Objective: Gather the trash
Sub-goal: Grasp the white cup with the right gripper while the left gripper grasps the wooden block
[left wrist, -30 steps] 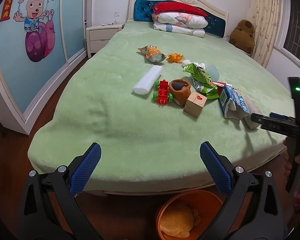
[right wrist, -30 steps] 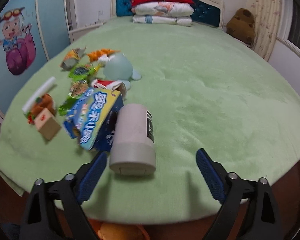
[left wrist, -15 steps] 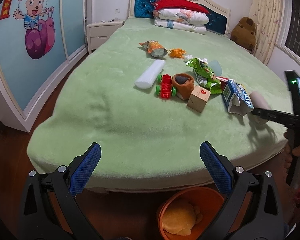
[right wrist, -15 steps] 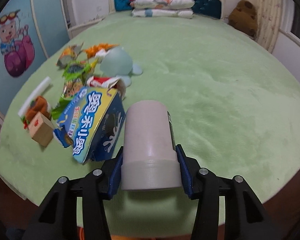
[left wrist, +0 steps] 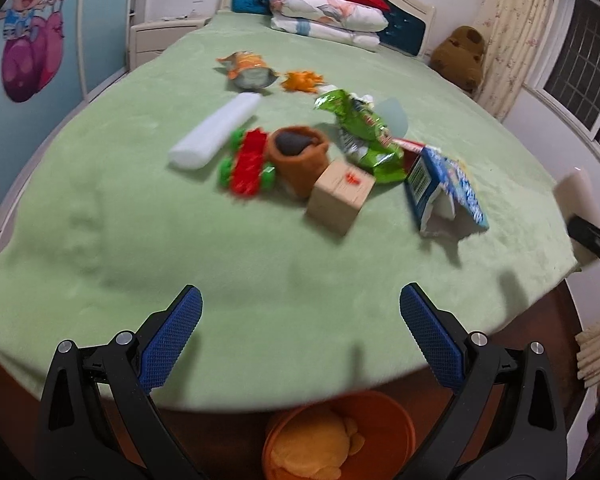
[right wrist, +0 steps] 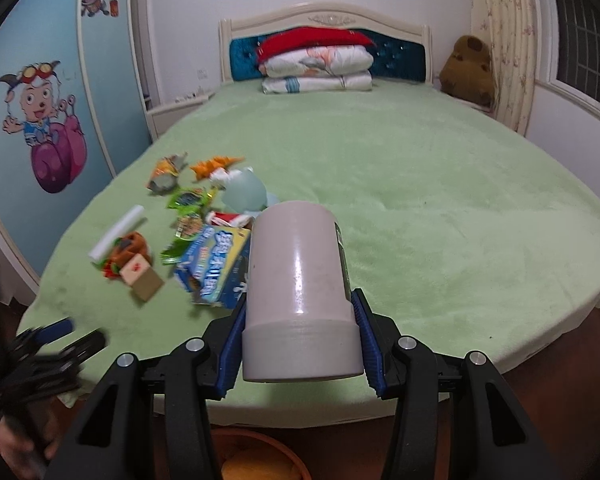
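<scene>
Currently the right gripper (right wrist: pixel 300 344) is clamping a pale cylindrical canister (right wrist: pixel 298 296) between its blue pads, holding it above the near edge of the green bed (right wrist: pixel 440 208). Left gripper (left wrist: pixel 300 336) is hovering with jaws wide apart, gripping nothing. Orange bin (left wrist: pixel 388 424) is sitting on the floor below, near side. Blue carton (left wrist: pixel 440 192) is lying right of the wooden block (left wrist: pixel 340 196).

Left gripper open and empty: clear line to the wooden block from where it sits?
Probably yes. The left gripper is open over bare green blanket, nothing between it and the wooden block. The orange pot touching its far side may crowd one finger.
</scene>
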Available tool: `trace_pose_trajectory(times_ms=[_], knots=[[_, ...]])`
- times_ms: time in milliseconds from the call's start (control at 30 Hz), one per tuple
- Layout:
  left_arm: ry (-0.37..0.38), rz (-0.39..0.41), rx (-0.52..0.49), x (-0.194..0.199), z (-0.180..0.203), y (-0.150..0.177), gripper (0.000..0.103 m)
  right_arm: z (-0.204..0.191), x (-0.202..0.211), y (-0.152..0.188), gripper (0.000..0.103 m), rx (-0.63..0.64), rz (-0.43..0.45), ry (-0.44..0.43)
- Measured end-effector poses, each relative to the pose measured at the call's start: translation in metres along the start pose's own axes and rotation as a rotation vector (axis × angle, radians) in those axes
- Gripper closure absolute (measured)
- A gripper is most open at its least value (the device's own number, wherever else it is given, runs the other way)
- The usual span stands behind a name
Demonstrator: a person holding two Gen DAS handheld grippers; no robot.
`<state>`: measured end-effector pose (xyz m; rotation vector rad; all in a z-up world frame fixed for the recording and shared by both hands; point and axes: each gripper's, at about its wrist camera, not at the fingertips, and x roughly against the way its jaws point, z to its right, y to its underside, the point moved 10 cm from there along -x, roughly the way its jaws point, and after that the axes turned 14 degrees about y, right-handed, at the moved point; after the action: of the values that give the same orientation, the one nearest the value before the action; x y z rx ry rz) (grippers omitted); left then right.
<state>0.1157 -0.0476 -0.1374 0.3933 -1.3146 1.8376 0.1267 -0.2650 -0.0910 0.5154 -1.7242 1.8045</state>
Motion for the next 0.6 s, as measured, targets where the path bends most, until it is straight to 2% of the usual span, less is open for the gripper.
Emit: trace_pose_trajectory(times_ms=[100, 333, 467, 500, 533, 567, 600], knots=[[0.031, -0.015, -0.003, -0.015, 0.009, -0.013, 0.006, -0.002, 0.016, 0.001, 0.054, -0.005, 0.021, -0.022], [0.037, -0.054, 0.006, -0.049, 0.011, -0.030, 0.007, -0.004, 0.044, 0.012, 0.054, -0.020, 0.054, -0.056], [0.021, -0.070, 0.013, -0.062, 0.006, -0.038, 0.011, -0.002, 0.051, 0.019, 0.054, -0.025, 0.058, -0.062], [0.020, -0.072, 0.008, -0.064, 0.007, -0.039, 0.015, -0.001, 0.051, 0.020, 0.054, -0.027, 0.056, -0.062], [0.014, -0.078, -0.005, -0.065, 0.008, -0.041, 0.033, -0.001, 0.051, 0.022, 0.054, -0.029, 0.052, -0.065], [0.007, -0.088, -0.011, -0.067, 0.007, -0.041, 0.047, -0.001, 0.051, 0.023, 0.054, -0.029, 0.050, -0.066], [-0.003, -0.098, -0.013, -0.069, 0.006, -0.042, 0.052, -0.001, 0.050, 0.024, 0.054, -0.030, 0.048, -0.065]])
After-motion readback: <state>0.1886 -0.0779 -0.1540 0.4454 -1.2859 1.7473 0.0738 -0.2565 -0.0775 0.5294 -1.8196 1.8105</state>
